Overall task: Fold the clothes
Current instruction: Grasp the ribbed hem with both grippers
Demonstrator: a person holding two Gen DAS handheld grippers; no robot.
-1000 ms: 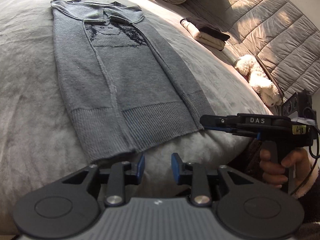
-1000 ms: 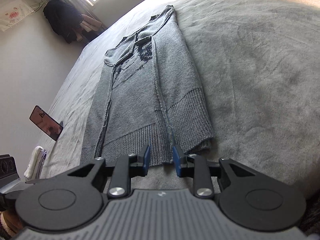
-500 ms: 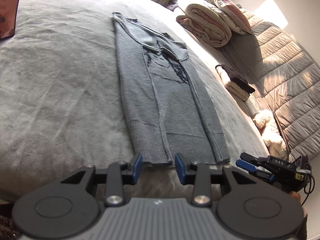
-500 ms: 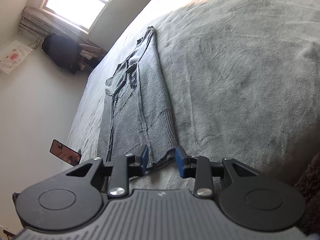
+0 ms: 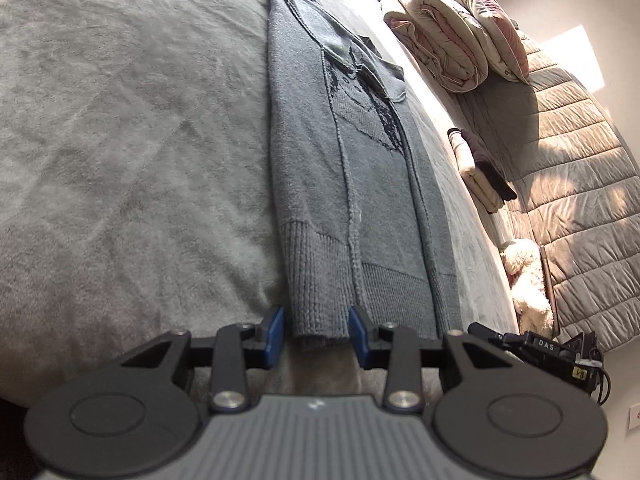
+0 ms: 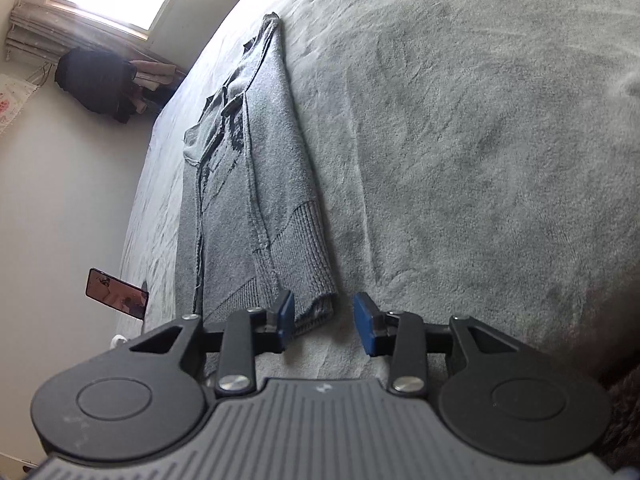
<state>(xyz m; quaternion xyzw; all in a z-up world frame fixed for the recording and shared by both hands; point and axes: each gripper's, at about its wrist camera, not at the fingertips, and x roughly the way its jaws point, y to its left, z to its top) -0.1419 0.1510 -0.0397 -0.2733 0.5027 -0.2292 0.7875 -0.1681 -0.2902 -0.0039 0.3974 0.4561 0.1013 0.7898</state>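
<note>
At the sweater's [image 5: 352, 184] hem — both hand-held grippers tilted downward, left [image 5: 316, 334] parted, right [image 6: 325, 322] opening — nothing gripped.

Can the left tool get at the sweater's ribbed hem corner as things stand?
Probably yes: the left tool is open, with the sweater hem corner just ahead between its pads, nothing blocking.

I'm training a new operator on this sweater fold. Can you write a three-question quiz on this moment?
1. True or false: the left gripper is clamped on the sweater hem.
2. Which part of the sweater lies nearest both grippers: A collar, B ribbed hem, C a loose sleeve?
3. What lies on the bed left of the sweater in the right wrist view?

Key: 1 false, pads stand apart; 2 B; 3 a phone.
</note>
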